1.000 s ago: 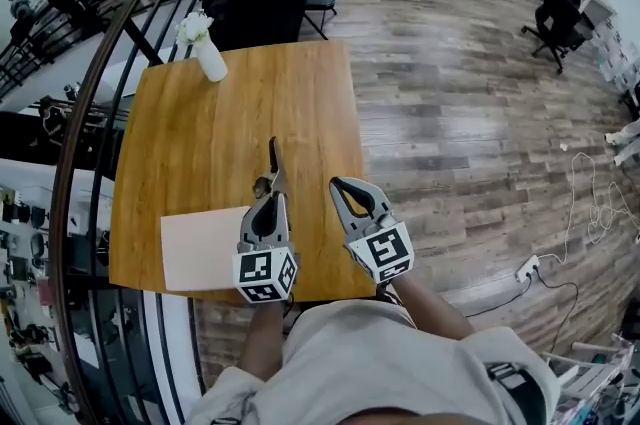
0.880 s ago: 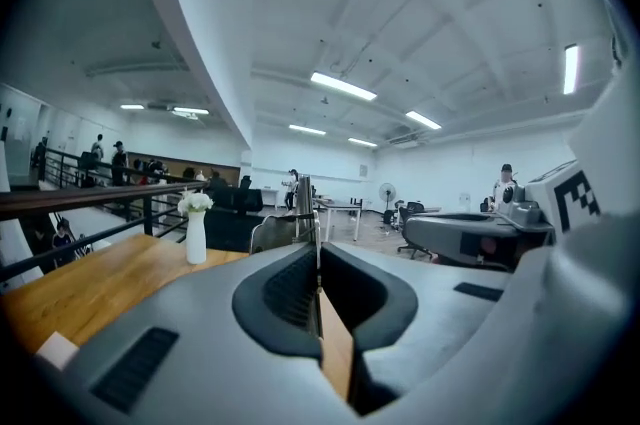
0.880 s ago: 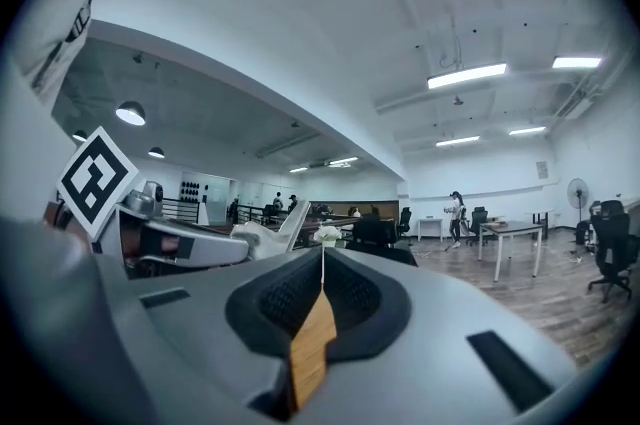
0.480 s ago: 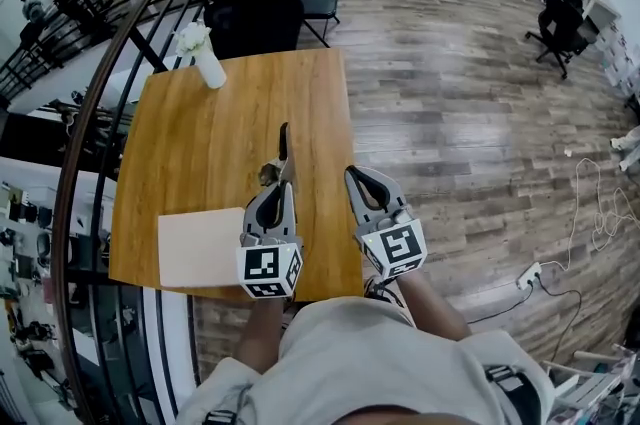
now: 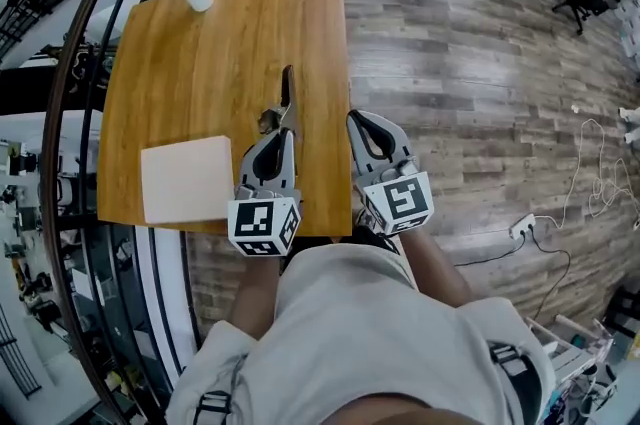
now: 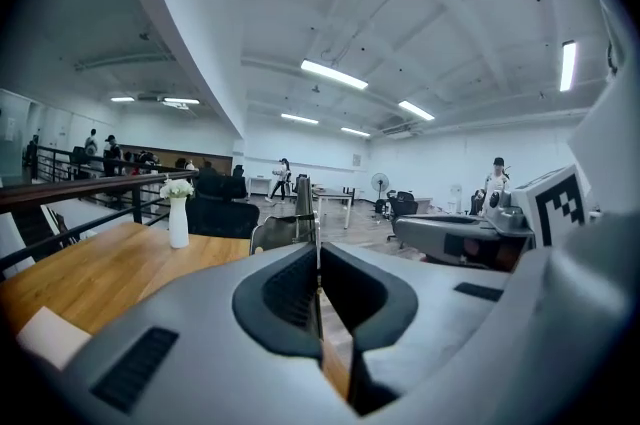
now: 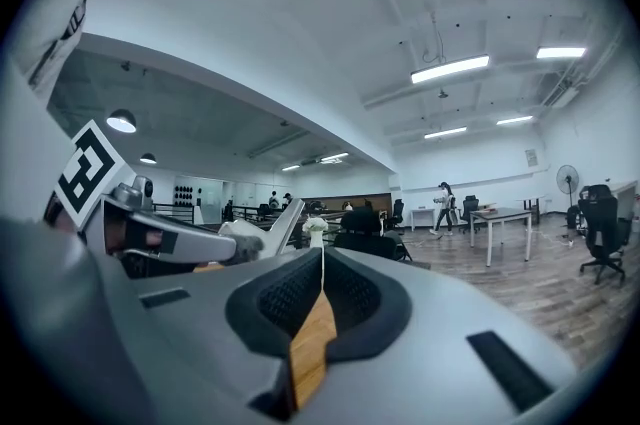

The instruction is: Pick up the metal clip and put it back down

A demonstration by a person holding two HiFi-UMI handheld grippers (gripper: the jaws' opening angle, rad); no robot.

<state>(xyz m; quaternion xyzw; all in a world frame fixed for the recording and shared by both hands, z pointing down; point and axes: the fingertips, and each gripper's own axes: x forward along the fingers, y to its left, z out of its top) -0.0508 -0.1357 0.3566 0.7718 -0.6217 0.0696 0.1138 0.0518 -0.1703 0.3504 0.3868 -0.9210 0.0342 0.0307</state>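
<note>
Holding the metal clip [image 5: 287, 93] by its near end, my left tongs [image 5: 283, 135] are clamped shut over the wooden table [image 5: 200, 63]. My right tongs [image 5: 356, 118] are closed, empty. The clip seems light, stiff and slippery, best gripped on its flat handle.

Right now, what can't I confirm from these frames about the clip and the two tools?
- Height of the metal clip above the table: the head view looks steeply down, and in the left gripper view the tool's own body covers its lower part.
- Clip's gripped end: hidden inside the left tool in both views.
- The white sheet: paper or board, too featureless in the head view.
</note>
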